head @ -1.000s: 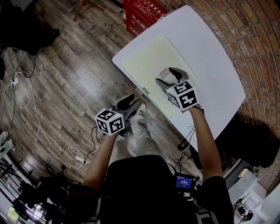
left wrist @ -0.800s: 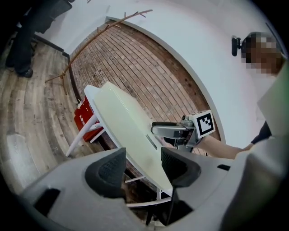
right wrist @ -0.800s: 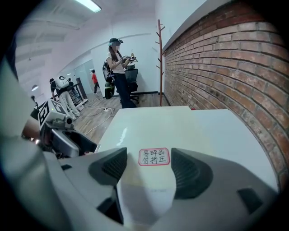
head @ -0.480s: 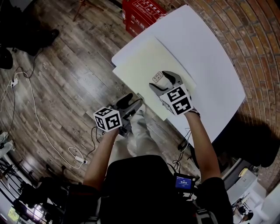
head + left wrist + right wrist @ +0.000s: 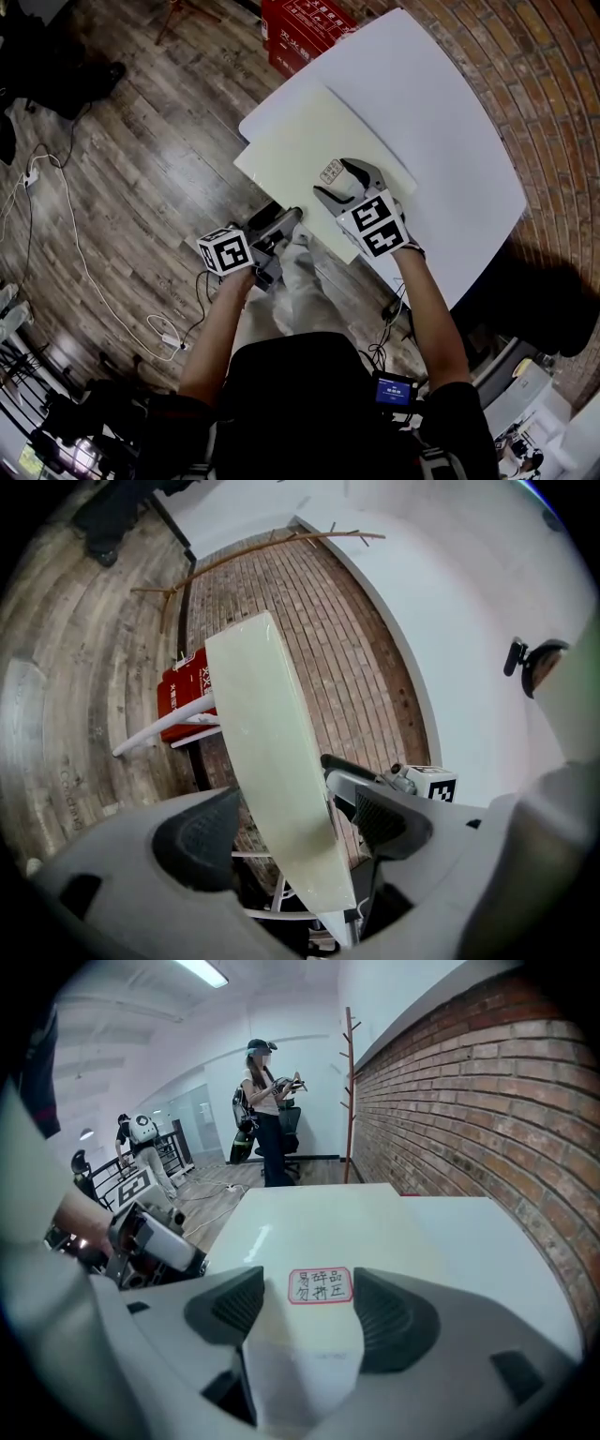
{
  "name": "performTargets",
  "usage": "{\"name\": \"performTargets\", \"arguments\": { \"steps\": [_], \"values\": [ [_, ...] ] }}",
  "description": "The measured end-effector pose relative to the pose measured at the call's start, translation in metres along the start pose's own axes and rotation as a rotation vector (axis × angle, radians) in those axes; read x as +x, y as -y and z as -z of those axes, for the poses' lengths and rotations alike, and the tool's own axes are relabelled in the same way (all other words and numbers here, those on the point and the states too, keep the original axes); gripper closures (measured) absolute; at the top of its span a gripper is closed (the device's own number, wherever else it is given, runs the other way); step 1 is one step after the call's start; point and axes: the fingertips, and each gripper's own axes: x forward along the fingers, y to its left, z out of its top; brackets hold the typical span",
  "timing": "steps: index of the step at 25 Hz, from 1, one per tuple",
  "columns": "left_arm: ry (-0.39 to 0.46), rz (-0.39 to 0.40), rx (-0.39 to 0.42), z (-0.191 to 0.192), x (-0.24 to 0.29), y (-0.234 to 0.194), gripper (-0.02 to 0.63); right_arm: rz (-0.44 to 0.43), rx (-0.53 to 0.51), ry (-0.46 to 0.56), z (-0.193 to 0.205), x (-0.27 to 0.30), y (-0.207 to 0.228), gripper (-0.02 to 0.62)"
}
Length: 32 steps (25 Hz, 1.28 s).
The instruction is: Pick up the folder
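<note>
The pale cream folder point(image 5: 291, 141) lies on the white table point(image 5: 441, 122), and its near-left corner hangs out over the table's edge. My right gripper point(image 5: 342, 180) rests tips-down on the folder's near part with its jaws wide apart. A small red-bordered label point(image 5: 320, 1285) shows between the right gripper point(image 5: 307, 1299) jaws. My left gripper point(image 5: 286, 217) is at the overhanging edge, below table level. In the left gripper view the folder point(image 5: 272, 752) runs edge-on between the left gripper point(image 5: 291, 822) jaws. Those jaws are opening, and neither pad touches the folder.
A brick wall point(image 5: 553, 84) borders the table's far side. A red crate point(image 5: 300, 28) stands on the wooden floor beyond the table, and cables point(image 5: 84, 262) trail at the left. Two people point(image 5: 267, 1101) stand far off in the room.
The folder has slid with the right gripper toward the table's near-left edge and now overhangs it. The left gripper has rolled, closed in on that edge and widened its jaws.
</note>
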Motion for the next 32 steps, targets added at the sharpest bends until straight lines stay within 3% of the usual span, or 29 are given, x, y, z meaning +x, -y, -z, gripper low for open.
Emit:
{"name": "performTargets", "arguments": {
  "steps": [32],
  "values": [
    [0.092,0.018,-0.137,-0.008,-0.005,-0.010,0.232,-0.067,-0.045,0.006,0.003,0.000,-0.045,0.313]
  ]
}}
